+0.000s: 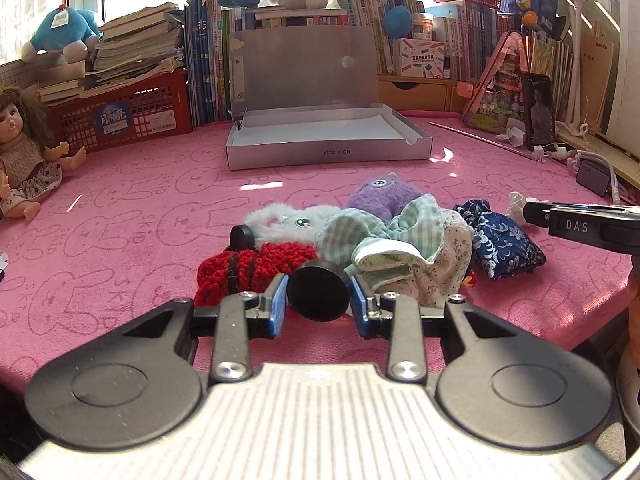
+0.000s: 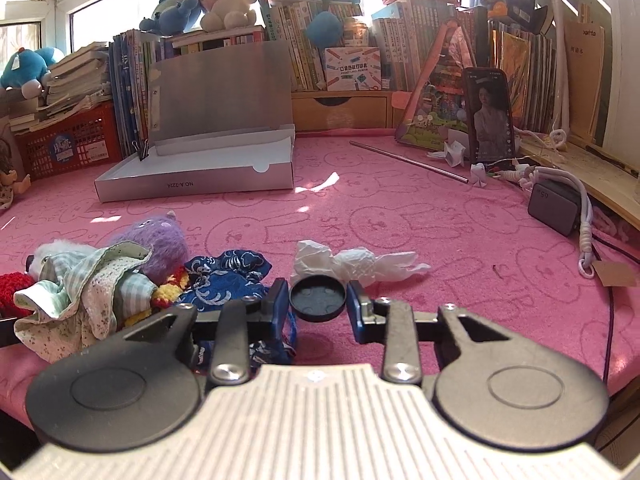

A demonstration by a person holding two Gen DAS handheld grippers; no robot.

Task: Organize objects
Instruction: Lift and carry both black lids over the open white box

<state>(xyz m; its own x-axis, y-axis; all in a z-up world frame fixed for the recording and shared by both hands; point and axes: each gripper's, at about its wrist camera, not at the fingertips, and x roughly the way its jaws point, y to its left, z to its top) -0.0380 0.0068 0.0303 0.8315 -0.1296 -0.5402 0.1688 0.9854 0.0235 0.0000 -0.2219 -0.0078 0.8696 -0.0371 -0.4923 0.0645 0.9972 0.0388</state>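
My left gripper is shut on a black round pot, tilted with its flat end toward the camera, just above a red knit piece. Behind it lies a pile: a white fluffy toy, a purple plush, green checked cloth and a blue patterned pouch. My right gripper is shut on a black round lid, pads against its rim, in front of a crumpled white tissue. The right gripper also reaches in from the right edge in the left wrist view.
An open silver box with its lid raised stands at the back of the pink cloth. A doll and red basket are at the left. A metal rod, a phone and a charger are at the right.
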